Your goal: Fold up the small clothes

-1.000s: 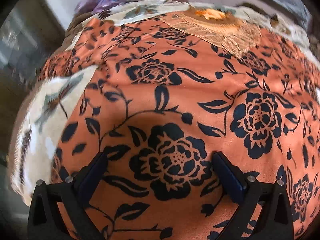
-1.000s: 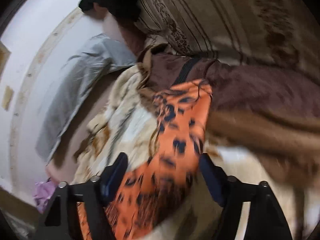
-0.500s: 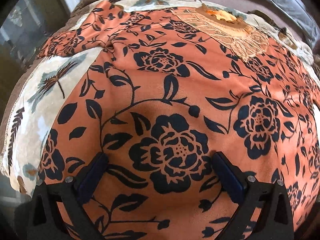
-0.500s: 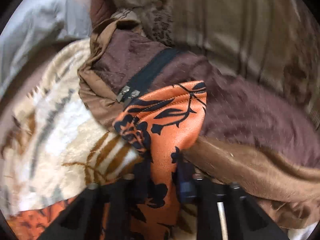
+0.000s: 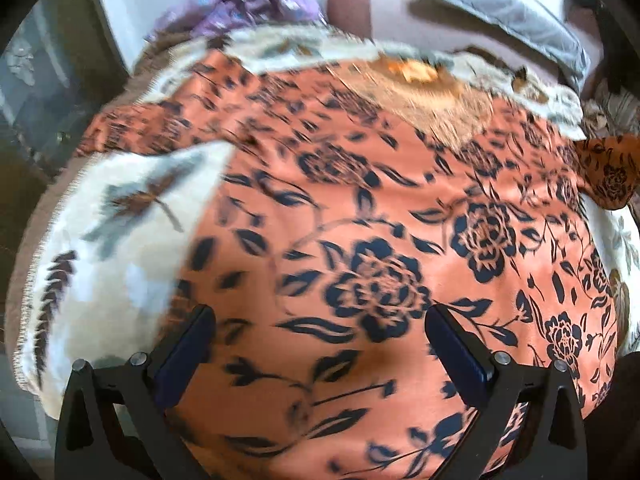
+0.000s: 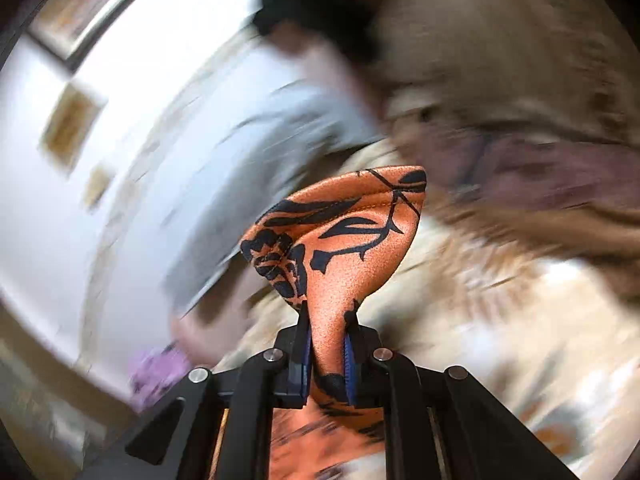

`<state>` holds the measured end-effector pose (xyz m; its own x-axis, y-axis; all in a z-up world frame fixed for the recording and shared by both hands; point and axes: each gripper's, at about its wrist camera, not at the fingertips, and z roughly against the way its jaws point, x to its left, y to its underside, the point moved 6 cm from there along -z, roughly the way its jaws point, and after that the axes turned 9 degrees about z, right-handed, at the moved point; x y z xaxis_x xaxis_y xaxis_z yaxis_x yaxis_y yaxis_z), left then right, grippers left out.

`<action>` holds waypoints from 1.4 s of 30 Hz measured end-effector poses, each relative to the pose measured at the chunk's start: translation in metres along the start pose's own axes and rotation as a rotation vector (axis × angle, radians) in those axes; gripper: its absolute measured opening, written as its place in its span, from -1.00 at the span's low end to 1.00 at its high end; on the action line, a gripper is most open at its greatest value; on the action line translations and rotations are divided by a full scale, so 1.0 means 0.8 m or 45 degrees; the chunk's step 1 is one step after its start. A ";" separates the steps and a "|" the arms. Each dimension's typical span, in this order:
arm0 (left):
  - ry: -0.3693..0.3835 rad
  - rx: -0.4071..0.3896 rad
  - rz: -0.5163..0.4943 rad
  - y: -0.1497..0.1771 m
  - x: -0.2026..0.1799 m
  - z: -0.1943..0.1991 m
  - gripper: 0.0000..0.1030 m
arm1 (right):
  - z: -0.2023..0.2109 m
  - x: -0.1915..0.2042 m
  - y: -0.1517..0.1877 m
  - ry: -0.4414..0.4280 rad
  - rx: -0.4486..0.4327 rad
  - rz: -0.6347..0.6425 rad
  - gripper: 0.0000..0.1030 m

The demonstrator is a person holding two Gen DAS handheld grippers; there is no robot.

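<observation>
Right gripper (image 6: pixel 326 354) clamped on the orange floral garment (image 5: pixel 380 248) corner (lifted to fold over); left gripper (image 5: pixel 320 344) agape, empty.

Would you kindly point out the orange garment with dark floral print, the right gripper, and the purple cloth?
Orange garment with dark floral print (image 5: pixel 376 280): left wrist view, large central flower.
Right gripper (image 6: pixel 326 344): right wrist view, between pads clamping the fabric.
Purple cloth (image 5: pixel 240 8): left wrist view, crumpled middle.

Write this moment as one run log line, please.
right gripper: shut on orange floral garment, corner lifted | left gripper: open, over garment, nothing held | surface: cream patterned blanket
</observation>
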<state>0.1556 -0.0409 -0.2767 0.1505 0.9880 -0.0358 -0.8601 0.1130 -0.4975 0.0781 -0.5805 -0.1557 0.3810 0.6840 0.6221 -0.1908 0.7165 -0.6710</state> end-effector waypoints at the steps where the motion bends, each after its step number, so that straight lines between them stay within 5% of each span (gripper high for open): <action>1: -0.007 -0.032 0.016 -0.005 0.010 0.008 1.00 | -0.008 0.036 0.013 -0.056 0.027 0.034 -0.74; 7: -0.016 -0.118 0.111 -0.014 0.057 0.044 1.00 | -0.099 0.254 0.132 -0.390 0.261 0.181 -0.74; 11: -0.034 -0.131 0.162 -0.016 0.086 0.055 1.00 | -0.172 0.333 0.216 -0.550 0.466 0.150 -0.55; 14: -0.064 -0.156 0.192 -0.018 0.108 0.067 1.00 | -0.202 0.362 0.261 -0.667 0.611 0.114 0.83; 15: -0.079 -0.173 0.203 -0.022 0.114 0.069 1.00 | -0.200 0.366 0.267 -0.702 0.618 0.109 0.84; 19: -0.110 -0.233 0.233 -0.041 0.118 0.069 1.00 | -0.169 0.351 0.274 -0.631 0.601 0.253 0.84; 24: -0.144 -0.258 0.178 -0.083 0.092 0.039 1.00 | -0.119 0.254 0.235 -0.406 0.533 0.325 0.84; 29: -0.116 -0.206 0.194 -0.136 0.080 -0.015 1.00 | -0.093 0.132 0.216 -0.340 0.495 0.137 0.79; 33: -0.048 -0.222 0.131 -0.188 0.059 -0.036 0.56 | -0.101 0.062 0.209 -0.342 0.499 -0.092 0.59; 37: 0.003 -0.225 0.137 -0.241 0.047 -0.049 0.56 | -0.117 0.055 0.195 -0.409 0.504 -0.167 0.58; 42: 0.010 -0.057 0.140 -0.265 0.025 -0.096 0.56 | -0.147 0.070 0.217 -0.391 0.602 -0.083 0.58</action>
<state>0.3785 -0.0533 -0.2387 0.0602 0.9933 -0.0988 -0.8488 -0.0011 -0.5287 0.1728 -0.4343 -0.2848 0.1380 0.5941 0.7924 -0.5873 0.6934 -0.4176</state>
